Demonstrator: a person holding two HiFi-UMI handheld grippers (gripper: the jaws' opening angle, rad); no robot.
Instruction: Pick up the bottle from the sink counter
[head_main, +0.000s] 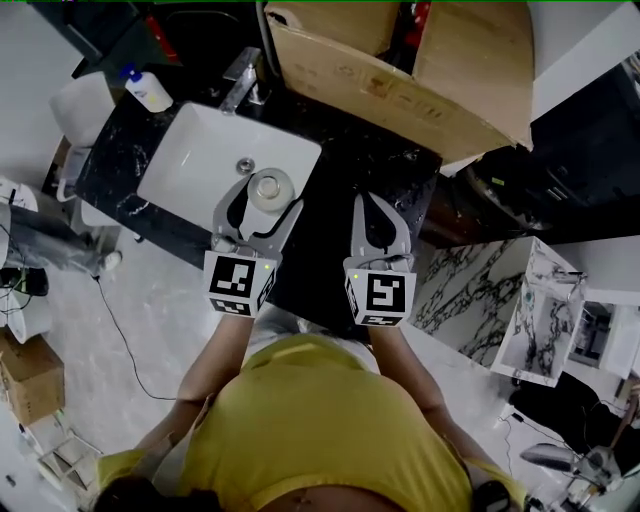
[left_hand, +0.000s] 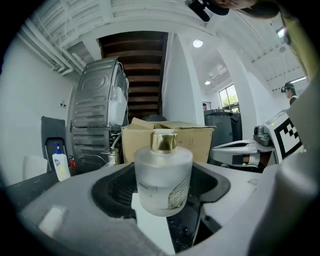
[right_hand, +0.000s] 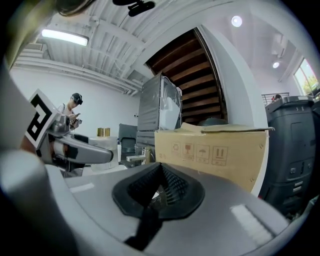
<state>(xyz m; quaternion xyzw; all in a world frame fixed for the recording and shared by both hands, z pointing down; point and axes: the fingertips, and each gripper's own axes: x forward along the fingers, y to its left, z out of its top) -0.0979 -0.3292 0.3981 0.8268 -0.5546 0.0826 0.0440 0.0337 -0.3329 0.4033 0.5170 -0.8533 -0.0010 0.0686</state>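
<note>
Gripping bottle (left_hand: 163, 175): left tool (head_main: 268, 196) jaws closed against frosted sides. Bottle upright at right rim of sink (head_main: 190, 160), over dark worktop (head_main: 340, 165); long axis vertical, gold cap up. Right tool (head_main: 376, 206) right of sink, jaws together, empty. Next move, likely: straight lift.

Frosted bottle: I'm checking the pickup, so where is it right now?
In the head view, the frosted bottle sits between the jaws of the left gripper, at the right edge of the white sink, left of the right gripper.
</note>
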